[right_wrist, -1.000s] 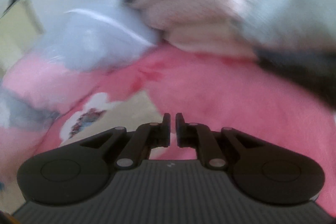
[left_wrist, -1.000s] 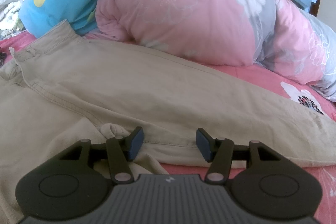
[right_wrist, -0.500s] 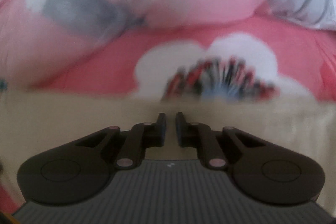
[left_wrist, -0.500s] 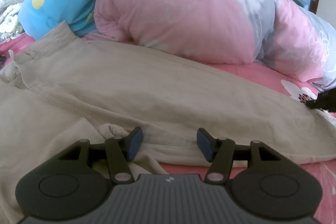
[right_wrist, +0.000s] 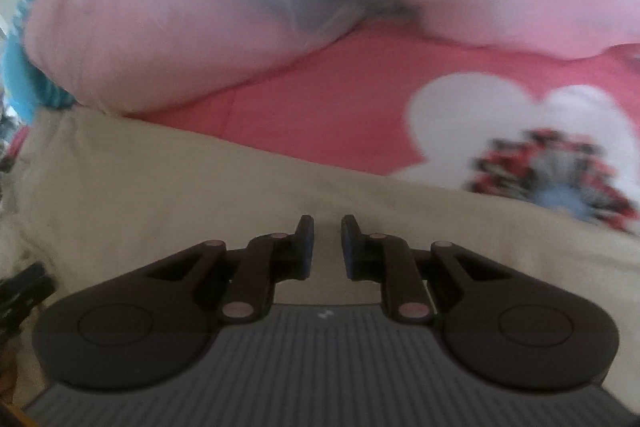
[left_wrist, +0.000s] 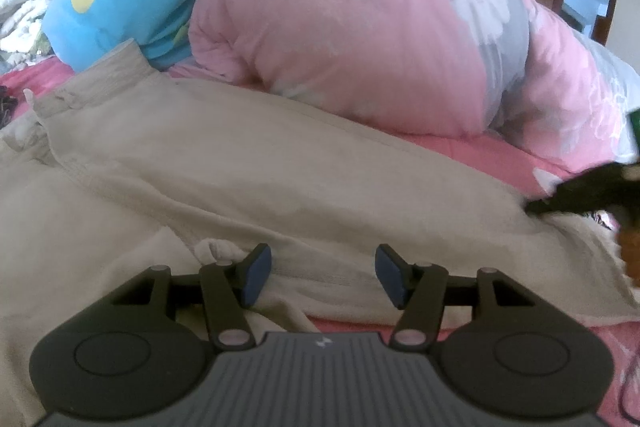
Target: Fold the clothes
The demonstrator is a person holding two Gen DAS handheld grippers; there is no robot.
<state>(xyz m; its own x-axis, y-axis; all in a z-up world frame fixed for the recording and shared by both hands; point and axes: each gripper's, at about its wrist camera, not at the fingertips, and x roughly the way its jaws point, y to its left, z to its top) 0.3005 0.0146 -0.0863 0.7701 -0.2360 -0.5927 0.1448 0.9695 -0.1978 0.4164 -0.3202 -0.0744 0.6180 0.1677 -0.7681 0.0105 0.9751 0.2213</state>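
The trousers (left_wrist: 248, 179) lie unfolded; the left gripper (left_wrist: 322, 275) gapes empty, the right gripper (right_wrist: 327, 247), just opening slightly, holds nothing.

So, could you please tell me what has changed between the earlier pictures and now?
The right claw has swung in over the far leg of the beige trousers and now shows at the right edge of the left wrist view. Its jaws have just been opening, with nothing between them. The left claw stayed open over the trousers; trousers and pink duvet lie as before.
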